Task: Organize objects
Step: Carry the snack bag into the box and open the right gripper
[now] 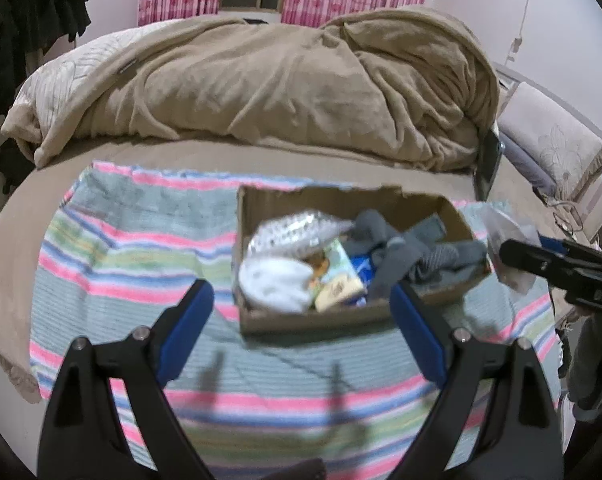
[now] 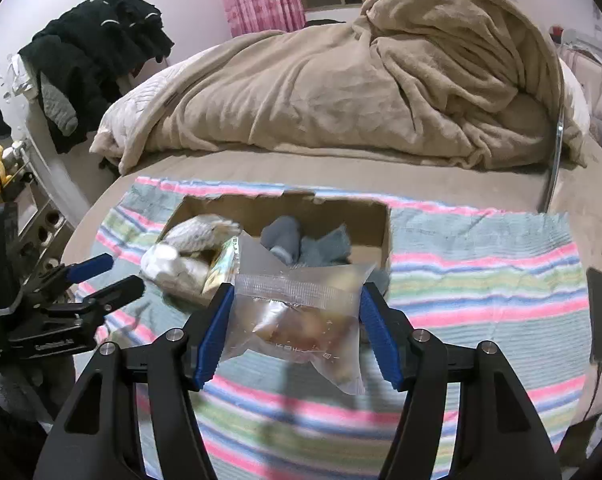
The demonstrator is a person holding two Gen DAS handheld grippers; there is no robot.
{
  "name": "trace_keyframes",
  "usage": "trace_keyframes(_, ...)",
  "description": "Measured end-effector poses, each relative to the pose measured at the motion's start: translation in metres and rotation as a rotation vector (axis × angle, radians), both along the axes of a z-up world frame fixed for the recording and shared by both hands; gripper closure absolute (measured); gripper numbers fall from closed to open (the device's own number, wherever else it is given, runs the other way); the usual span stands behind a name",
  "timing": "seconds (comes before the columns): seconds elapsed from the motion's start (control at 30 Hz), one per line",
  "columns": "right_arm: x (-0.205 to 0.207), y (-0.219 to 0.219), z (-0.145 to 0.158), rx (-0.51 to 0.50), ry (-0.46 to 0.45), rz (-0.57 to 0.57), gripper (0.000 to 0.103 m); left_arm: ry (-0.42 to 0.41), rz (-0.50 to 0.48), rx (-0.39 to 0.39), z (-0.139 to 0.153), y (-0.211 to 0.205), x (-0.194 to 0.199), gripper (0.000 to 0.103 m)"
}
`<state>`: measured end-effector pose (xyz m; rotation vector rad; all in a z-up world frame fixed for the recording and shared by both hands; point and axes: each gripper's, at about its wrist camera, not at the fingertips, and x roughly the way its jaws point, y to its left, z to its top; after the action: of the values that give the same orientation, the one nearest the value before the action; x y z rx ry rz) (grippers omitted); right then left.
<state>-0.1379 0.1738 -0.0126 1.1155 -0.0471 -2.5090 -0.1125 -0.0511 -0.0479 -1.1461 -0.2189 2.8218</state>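
An open cardboard box [image 1: 337, 316] [image 2: 375, 220] sits on a striped towel [image 1: 113, 252] [image 2: 481, 280] on the bed. It holds grey socks [image 1: 401, 256] [image 2: 289, 240], a white bundle [image 1: 273, 284], a small printed carton [image 1: 337, 280] and a crinkly packet [image 1: 297, 228]. My right gripper [image 2: 297, 312] is shut on a clear plastic bag [image 2: 301, 320] with brownish contents, held above the towel just in front of the box; the bag also shows in the left wrist view [image 1: 509, 240]. My left gripper [image 1: 301, 308] is open and empty, in front of the box.
A rumpled tan blanket [image 1: 281, 84] [image 2: 361, 88] is heaped at the back of the bed. Dark clothes [image 2: 93, 52] hang at the left. A phone [image 2: 601, 316] lies on the bed's right edge. Pillows [image 1: 553, 148] are at the right.
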Motion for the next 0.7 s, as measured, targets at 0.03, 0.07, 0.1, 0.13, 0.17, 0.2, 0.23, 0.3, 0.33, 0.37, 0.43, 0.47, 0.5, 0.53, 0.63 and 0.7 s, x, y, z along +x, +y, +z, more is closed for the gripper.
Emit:
trace_keyframes(0.03, -0.005, 0.000, 0.000, 0.003, 0.000, -0.002, 0.037, 0.003, 0.003, 0.000, 0.001, -0.001, -0.003, 0.012)
trace_keyframes(0.07, -0.008, 0.000, 0.000, 0.004, 0.002, -0.002, 0.037, 0.004, 0.003, 0.000, 0.002, -0.002, -0.006, 0.012)
trace_keyframes(0.1, -0.012, -0.001, 0.001, 0.004, 0.006, -0.004, 0.037, 0.005, 0.004, -0.001, 0.002, -0.003, -0.009, 0.012)
trace_keyframes(0.13, -0.015, -0.001, 0.001, 0.002, 0.009, -0.005, 0.037, 0.006, 0.004, -0.003, 0.002, -0.004, -0.012, 0.012)
trace_keyframes(0.17, -0.019, -0.002, 0.000, 0.002, 0.010, -0.005, 0.037, 0.006, 0.003, -0.006, 0.002, -0.005, -0.015, 0.012)
trace_keyframes(0.2, -0.024, -0.003, -0.002, 0.005, 0.008, -0.007, 0.037, 0.005, 0.004, -0.008, 0.001, -0.006, -0.019, 0.012)
trace_keyframes(0.23, -0.028, -0.004, -0.003, 0.007, 0.007, -0.007, 0.037, 0.004, 0.005, -0.007, 0.000, -0.007, -0.022, 0.012)
trace_keyframes(0.3, -0.038, -0.005, -0.007, 0.010, 0.004, -0.012, 0.037, 0.006, 0.005, -0.007, 0.000, -0.008, -0.027, 0.012)
trace_keyframes(0.33, -0.043, -0.004, -0.008, 0.010, 0.003, -0.015, 0.037, 0.006, 0.006, -0.007, -0.001, -0.009, -0.031, 0.012)
trace_keyframes(0.37, -0.051, -0.005, -0.011, 0.015, 0.002, -0.018, 0.037, 0.005, 0.007, -0.007, -0.002, -0.009, -0.033, 0.012)
trace_keyframes(0.43, -0.062, -0.006, -0.016, 0.022, -0.008, -0.023, 0.037, 0.000, 0.008, 0.000, -0.006, -0.010, -0.040, 0.012)
trace_keyframes(0.47, -0.068, -0.007, -0.019, 0.025, -0.013, -0.024, 0.037, -0.003, 0.008, 0.003, -0.007, -0.011, -0.043, 0.012)
trace_keyframes(0.5, -0.074, -0.007, -0.023, 0.031, -0.018, -0.027, 0.037, -0.005, 0.006, 0.004, -0.009, -0.010, -0.045, 0.012)
trace_keyframes(0.53, -0.078, -0.007, -0.026, 0.032, -0.022, -0.028, 0.037, -0.008, 0.004, 0.004, -0.010, -0.009, -0.048, 0.012)
trace_keyframes(0.63, -0.087, -0.011, -0.035, 0.044, -0.034, -0.026, 0.037, -0.017, -0.007, 0.001, -0.015, -0.006, -0.055, 0.012)
trace_keyframes(0.7, -0.092, -0.013, -0.044, 0.048, -0.050, -0.022, 0.037, -0.022, -0.010, -0.003, -0.017, -0.004, -0.059, 0.012)
